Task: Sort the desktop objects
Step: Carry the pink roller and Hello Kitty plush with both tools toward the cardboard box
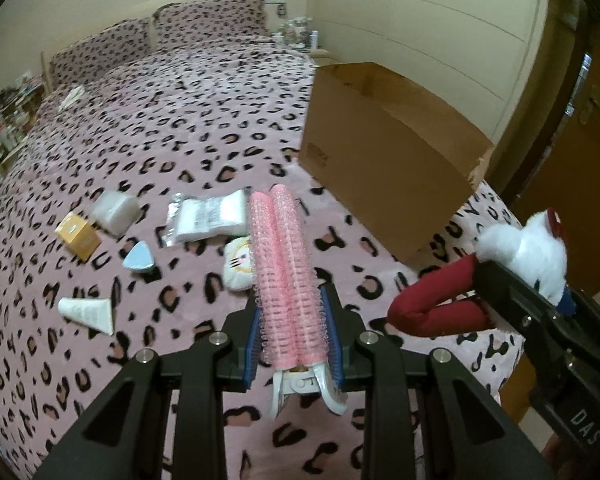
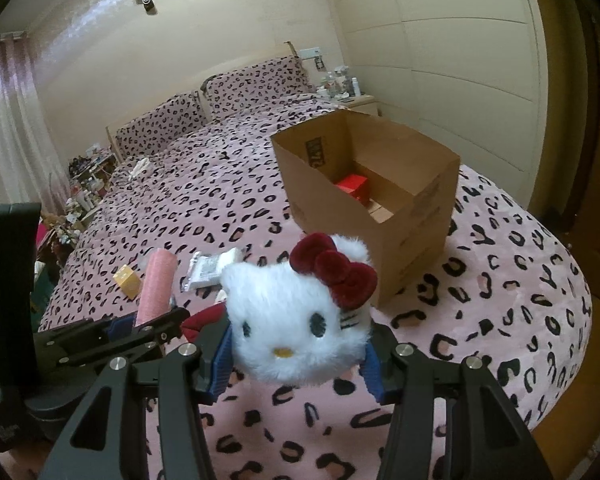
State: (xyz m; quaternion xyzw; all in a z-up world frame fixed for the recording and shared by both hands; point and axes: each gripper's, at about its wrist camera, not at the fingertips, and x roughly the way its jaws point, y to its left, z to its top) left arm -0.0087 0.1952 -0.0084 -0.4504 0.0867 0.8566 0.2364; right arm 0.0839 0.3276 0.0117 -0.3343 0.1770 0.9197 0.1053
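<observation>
Beside the open cardboard box (image 2: 380, 200), which stands on the leopard-print bedspread (image 2: 500, 300), both grippers carry a load toward it. The box is the landmark: a red carton (image 2: 352, 186) already lies inside, against its far wall, so the step in hand looks like the carry-and-drop stage of sorting.

On the near side of the box, the right gripper (image 2: 296, 356) is clamped on a white plush cat toy (image 2: 296, 320) with a dark red bow, its blue pads pressed into the fur on either side. To the left of that, further from the box, the left gripper (image 1: 296, 320) is clenched on a pink hair-roller clip (image 1: 286, 264), which sticks out forward between its fingers.

Next, each load probably needs lifting above the box rim, then letting go over the opening, one gripper at a time so they do not collide.

Left of the box, on the bedspread, small things wait: a white packet (image 1: 208, 216), a frosted pouch (image 1: 114, 210), a yellow carton (image 1: 78, 234), a white tube (image 1: 88, 314), a blue triangular piece (image 1: 138, 258).

Most of the box floor is hidden by its near wall. The plush's red body shows only from the left wrist view, and a round white item behind the roller is half covered.
</observation>
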